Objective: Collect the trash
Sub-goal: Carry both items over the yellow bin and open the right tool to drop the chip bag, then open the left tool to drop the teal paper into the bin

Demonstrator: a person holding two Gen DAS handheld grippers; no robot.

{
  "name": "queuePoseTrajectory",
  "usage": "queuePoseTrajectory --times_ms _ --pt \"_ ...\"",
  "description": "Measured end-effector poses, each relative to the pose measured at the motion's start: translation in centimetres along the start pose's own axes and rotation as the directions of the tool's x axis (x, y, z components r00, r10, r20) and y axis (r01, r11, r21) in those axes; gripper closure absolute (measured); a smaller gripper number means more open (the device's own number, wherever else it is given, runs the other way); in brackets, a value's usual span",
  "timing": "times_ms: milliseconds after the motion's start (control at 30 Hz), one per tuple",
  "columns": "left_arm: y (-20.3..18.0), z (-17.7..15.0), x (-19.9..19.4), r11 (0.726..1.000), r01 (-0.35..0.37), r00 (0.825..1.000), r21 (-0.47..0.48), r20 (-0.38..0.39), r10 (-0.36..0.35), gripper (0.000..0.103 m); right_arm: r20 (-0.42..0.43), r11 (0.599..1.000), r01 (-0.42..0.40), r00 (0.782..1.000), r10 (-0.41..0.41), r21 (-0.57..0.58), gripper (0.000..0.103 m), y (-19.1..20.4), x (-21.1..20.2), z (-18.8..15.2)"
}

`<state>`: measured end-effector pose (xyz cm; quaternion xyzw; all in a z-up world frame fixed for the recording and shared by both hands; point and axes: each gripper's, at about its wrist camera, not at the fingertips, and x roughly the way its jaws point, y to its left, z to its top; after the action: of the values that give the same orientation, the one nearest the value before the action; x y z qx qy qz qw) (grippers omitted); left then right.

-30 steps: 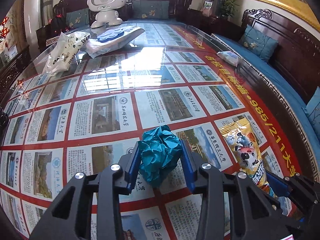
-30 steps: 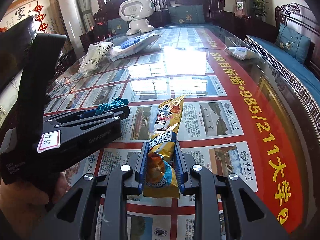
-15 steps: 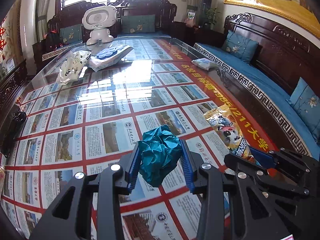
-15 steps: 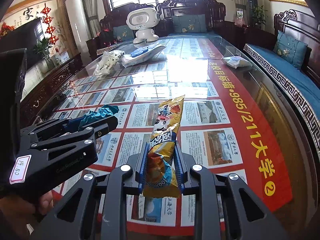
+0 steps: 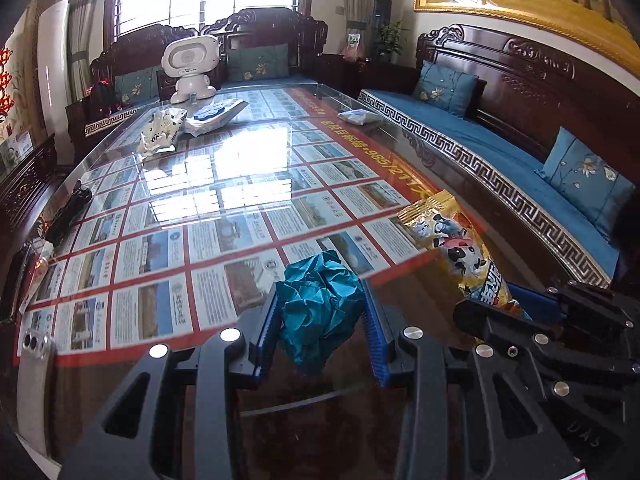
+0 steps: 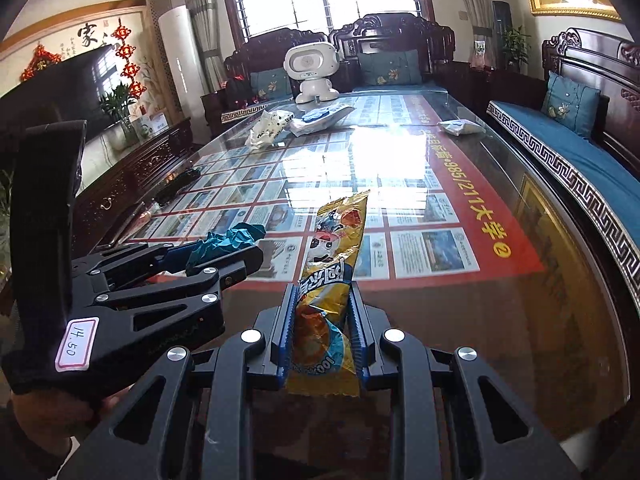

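Teal paper (image 5: 320,304) in our left gripper (image 5: 320,320), gold wrapper (image 6: 326,304) in our right gripper (image 6: 322,328).

We hold the crumpled paper between the left jaws, which stand partly apart with both blue pads pressed on it; it bulges ahead of the tips. Our right jaws stand narrower, clamped on the wrapper's lower part, and the rest sticks out beyond the tips. Both loads hang over the near edge of the glass table (image 5: 248,168). Far ahead of the jaws, more wrappers (image 6: 268,128) lie by a white toy robot (image 6: 314,72).
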<state>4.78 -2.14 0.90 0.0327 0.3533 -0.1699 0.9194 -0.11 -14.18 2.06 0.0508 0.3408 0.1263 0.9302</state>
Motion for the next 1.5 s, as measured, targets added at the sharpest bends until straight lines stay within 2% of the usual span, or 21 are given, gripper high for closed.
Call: queuePoseTrajectory --times_ms 100,200,400,633,833,900,933,1000,1133,1333,1500 --pt "-1.7 -2.8 -2.5 1.000 0.019 1.000 0.014 0.001 -0.019 0.064 0.000 1.000 0.006 1.000 -0.006 0.002 0.079 0.6 -3.2 -3.3" --pt "-3.5 -6.2 -5.0 0.997 0.069 0.998 0.029 -0.005 -0.069 0.064 -0.025 1.000 0.020 0.999 -0.020 0.017 0.079 0.9 -6.0 -7.4" --pt "-6.6 -11.4 -7.7 0.988 0.140 0.990 0.069 -0.038 -0.138 0.064 -0.081 0.995 0.083 0.994 -0.078 0.055 0.079 0.2 -8.7 -12.9" --pt "-8.8 -14.3 -8.9 0.975 0.188 0.981 0.120 -0.071 -0.180 0.064 -0.156 0.991 0.115 0.982 -0.103 0.069 0.079 0.4 -9.8 -17.8" --pt "-9.6 -15.3 -9.5 0.971 0.193 0.980 0.140 -0.075 -0.184 0.063 -0.242 0.981 0.178 0.958 -0.157 0.070 0.078 -0.6 -9.1 -20.9" --pt "-9.8 -15.4 -9.6 0.970 0.194 0.980 0.146 -0.074 -0.185 0.063 -0.268 0.975 0.215 0.944 -0.190 0.064 0.060 -0.9 -8.7 -21.6" --pt "-10.0 -15.5 -9.6 0.969 0.195 0.980 0.151 -0.075 -0.186 0.063 -0.258 0.969 0.243 0.940 -0.222 0.051 0.046 -1.0 -8.8 -21.8" --pt "-10.2 -15.6 -9.6 0.967 0.204 0.978 0.154 -0.082 -0.193 0.063 -0.257 0.965 0.257 0.937 -0.238 0.044 0.045 -1.2 -8.9 -22.0" --pt "-10.7 -16.0 -9.3 0.963 0.215 0.974 0.160 -0.102 -0.201 0.063 -0.227 0.968 0.234 0.951 -0.210 0.087 0.045 -1.9 -9.6 -21.6" --pt "-11.6 -16.4 -8.4 0.954 0.246 0.965 0.171 -0.137 -0.224 0.063 -0.143 0.959 0.255 0.961 -0.238 0.122 0.045 -3.4 -12.1 -19.9" --pt "-13.1 -16.9 -7.1 0.940 0.294 0.946 0.172 -0.192 -0.261 0.063 -0.086 0.946 0.273 0.961 -0.262 0.174 0.045 -5.2 -14.1 -18.6"
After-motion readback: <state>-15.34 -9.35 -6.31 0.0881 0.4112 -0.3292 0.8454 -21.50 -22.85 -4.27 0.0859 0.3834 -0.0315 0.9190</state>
